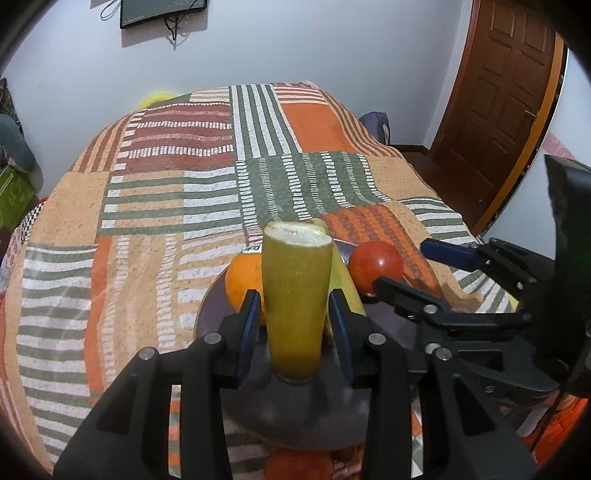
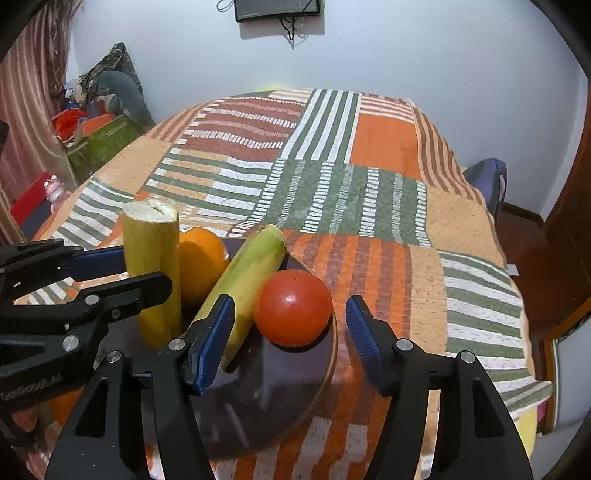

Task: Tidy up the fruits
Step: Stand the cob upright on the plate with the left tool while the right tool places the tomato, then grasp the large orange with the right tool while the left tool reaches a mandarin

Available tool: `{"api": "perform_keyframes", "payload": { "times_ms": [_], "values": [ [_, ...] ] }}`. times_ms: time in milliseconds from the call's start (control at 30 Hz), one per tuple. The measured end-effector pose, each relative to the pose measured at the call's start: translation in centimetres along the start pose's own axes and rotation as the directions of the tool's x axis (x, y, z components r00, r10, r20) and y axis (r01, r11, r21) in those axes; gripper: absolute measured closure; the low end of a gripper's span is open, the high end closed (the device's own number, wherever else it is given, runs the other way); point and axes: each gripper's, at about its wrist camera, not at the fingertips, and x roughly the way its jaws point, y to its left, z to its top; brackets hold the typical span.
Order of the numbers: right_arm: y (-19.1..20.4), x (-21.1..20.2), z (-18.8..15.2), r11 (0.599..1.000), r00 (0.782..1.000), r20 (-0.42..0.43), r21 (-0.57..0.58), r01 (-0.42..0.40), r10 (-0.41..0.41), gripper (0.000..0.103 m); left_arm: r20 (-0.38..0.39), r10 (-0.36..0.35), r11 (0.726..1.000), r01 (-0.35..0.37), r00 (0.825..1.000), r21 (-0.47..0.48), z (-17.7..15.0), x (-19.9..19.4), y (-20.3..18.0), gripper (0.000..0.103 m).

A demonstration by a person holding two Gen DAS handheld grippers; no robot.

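A dark round plate (image 1: 295, 417) (image 2: 266, 402) lies on a patchwork bedspread. On it stands an upright yellow-green cut gourd piece (image 1: 295, 295) (image 2: 153, 266). My left gripper (image 1: 295, 314) (image 2: 110, 273) has its blue pads on both sides of the gourd, shut on it. An orange (image 1: 242, 282) (image 2: 201, 266), a husked corn cob (image 2: 243, 284) (image 1: 343, 284) and a red tomato (image 1: 375, 266) (image 2: 293, 308) also rest on the plate. My right gripper (image 2: 291, 332) (image 1: 402, 269) is open, its pads either side of the tomato, not touching.
The bedspread (image 2: 369, 206) covers the whole bed. A brown door (image 1: 498, 110) is at the right. Boxes and clutter (image 2: 96, 129) stand at the left by a curtain. A dark screen (image 2: 277, 9) hangs on the far wall.
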Motion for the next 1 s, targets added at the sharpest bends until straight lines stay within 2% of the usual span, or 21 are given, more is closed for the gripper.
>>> {"api": "perform_keyframes", "payload": {
  "times_ms": [267,433,733,1000],
  "values": [
    [1.2,-5.1,-0.8,1.000,0.999,0.048,-0.018,0.017,-0.016,0.043,0.011,0.002,1.000,-0.002,1.000,-0.015,-1.4,-4.1,0.1,0.065],
    [2.0,-8.2,-1.8,1.000,0.997,0.069,-0.015,0.019,-0.018,0.039,0.031,0.021,1.000,-0.021,0.999,0.001,-3.2,-7.7,-0.3,0.052],
    [3.9,-13.1,-4.6,1.000,0.996,0.084,0.001,0.005,-0.005,0.038,0.057,0.031,0.999,-0.030,0.998,-0.016,-6.6,-13.6,-0.4,0.043],
    [5.9,-14.8,-7.0,1.000,0.996,0.088,0.009,-0.016,0.015,0.032,0.042,0.027,0.999,-0.026,0.999,-0.026,-10.2,-16.3,-0.6,0.036]
  ]
}}
